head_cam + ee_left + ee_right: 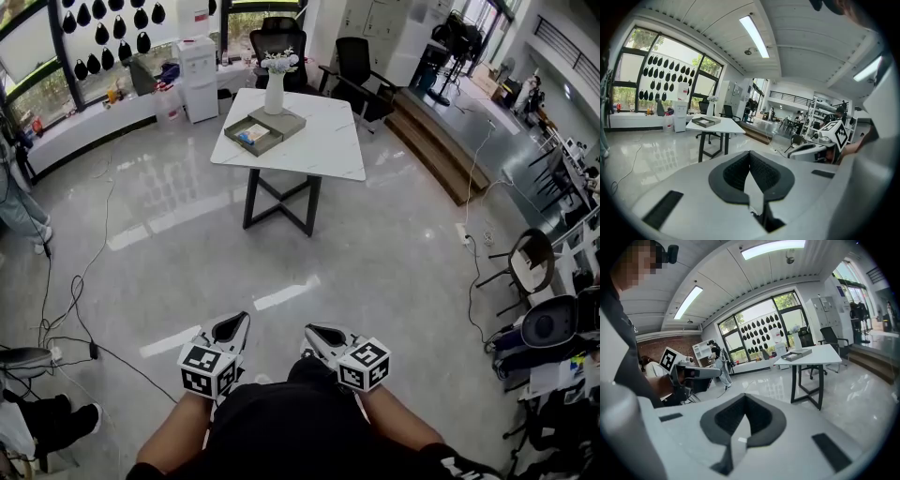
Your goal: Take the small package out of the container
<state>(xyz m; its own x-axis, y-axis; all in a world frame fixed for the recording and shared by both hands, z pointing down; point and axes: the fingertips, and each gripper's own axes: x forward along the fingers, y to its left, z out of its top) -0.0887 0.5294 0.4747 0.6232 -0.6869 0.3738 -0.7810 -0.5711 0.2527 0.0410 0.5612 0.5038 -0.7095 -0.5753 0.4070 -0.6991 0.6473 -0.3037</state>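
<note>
Black cables (70, 300) trail across the grey floor at far left, below a window wall, where a white water dispenser (198, 80) stands against it.

At the far centre of the room, a white table (323, 141) carries the grey container (266, 144), an open shallow tray. The small package (251, 137), pale with blue on it, lies inside. A flat grey panel (284, 122) sits just beside the tray on its right, and a white vase (274, 92) of flowers stands at that panel's far edge. Two black office chairs (356, 67) stand beyond the table.

Near the camera, at the bottom of the head view, a person holds both tools close to the body, well apart from the table. The left gripper (233, 324) has its jaws pressed together with nothing between them, as its own view confirms (750, 154). Just to its right, the right gripper (320, 333) is likewise closed tip to tip and empty (744, 398). Both point towards the table across the bare floor, and each gripper view shows the table and tray in the distance.

At far right, a raised wooden platform (441, 141) runs along the room, with another black chair (532, 262) nearer on the floor.
</note>
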